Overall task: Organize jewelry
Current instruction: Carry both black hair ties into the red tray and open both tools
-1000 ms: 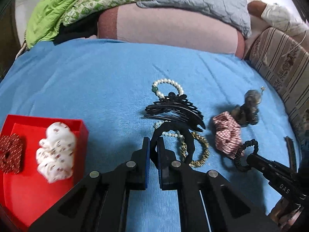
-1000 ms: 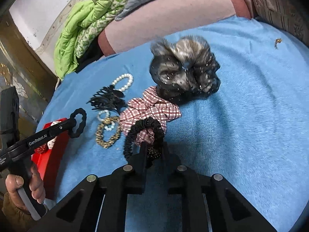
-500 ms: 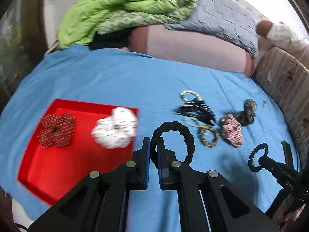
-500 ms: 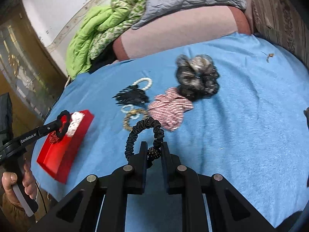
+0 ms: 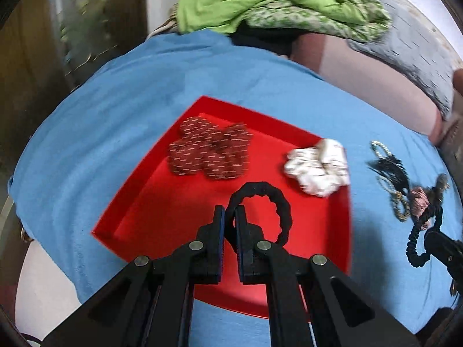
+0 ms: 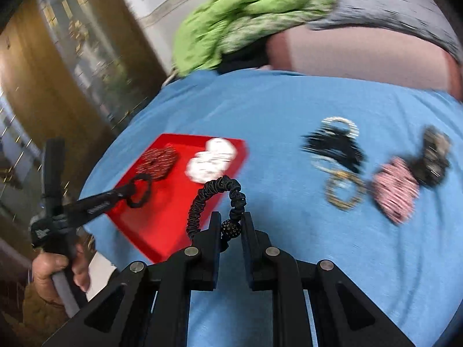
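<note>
My left gripper (image 5: 230,211) is shut on a plain black ring hair tie (image 5: 277,202) and hangs over the red tray (image 5: 162,202). In the tray lie a dark red dotted scrunchie (image 5: 211,151) and a white patterned scrunchie (image 5: 318,167). My right gripper (image 6: 231,218) is shut on the beaded ball of a ruffled black hair tie (image 6: 220,186), above the blue cloth just right of the red tray (image 6: 162,228). The right wrist view shows the left gripper (image 6: 127,188) with its ring hair tie (image 6: 141,190) over the tray's left part.
On the blue cloth to the right lie a black hair claw (image 6: 335,144), a pearl bracelet (image 6: 341,121), a gold bracelet (image 6: 344,190), a pink checked scrunchie (image 6: 396,190) and a dark scrunchie (image 6: 434,156). Green and grey bedding (image 5: 275,3) is piled at the back. A hand (image 6: 55,269) holds the left gripper.
Both grippers have swung left, away from the jewelry pile and toward the red tray, each carrying its hair tie. The left one now hangs over the tray. Both views are motion-blurred.
</note>
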`<control>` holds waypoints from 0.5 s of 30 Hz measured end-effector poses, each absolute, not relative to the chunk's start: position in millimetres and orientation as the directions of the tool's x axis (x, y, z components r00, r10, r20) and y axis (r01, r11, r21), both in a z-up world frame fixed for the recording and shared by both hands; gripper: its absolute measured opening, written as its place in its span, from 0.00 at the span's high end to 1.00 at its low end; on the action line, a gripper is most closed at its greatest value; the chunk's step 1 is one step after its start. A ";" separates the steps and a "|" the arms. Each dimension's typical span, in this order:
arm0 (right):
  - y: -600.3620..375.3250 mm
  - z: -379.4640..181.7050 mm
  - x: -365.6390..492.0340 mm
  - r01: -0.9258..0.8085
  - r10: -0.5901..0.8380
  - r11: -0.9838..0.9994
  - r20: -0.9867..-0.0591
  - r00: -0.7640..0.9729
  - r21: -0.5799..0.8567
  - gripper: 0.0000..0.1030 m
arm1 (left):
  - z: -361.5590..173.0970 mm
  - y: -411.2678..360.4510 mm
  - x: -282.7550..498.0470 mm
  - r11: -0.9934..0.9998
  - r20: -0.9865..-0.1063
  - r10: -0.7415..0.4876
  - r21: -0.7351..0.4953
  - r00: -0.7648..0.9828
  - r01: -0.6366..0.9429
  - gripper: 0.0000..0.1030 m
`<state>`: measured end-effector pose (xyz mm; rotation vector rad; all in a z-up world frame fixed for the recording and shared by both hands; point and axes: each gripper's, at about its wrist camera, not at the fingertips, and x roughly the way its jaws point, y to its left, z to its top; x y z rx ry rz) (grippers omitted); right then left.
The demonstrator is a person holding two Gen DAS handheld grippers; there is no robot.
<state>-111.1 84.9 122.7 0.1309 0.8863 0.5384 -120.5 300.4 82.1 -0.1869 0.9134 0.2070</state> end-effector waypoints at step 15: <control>205.9 65.1 -52.1 -0.491 0.458 0.834 -0.812 0.362 0.251 0.85 | 57.0 348.5 -101.6 0.962 -0.817 0.133 -0.029 0.561 -0.270 0.94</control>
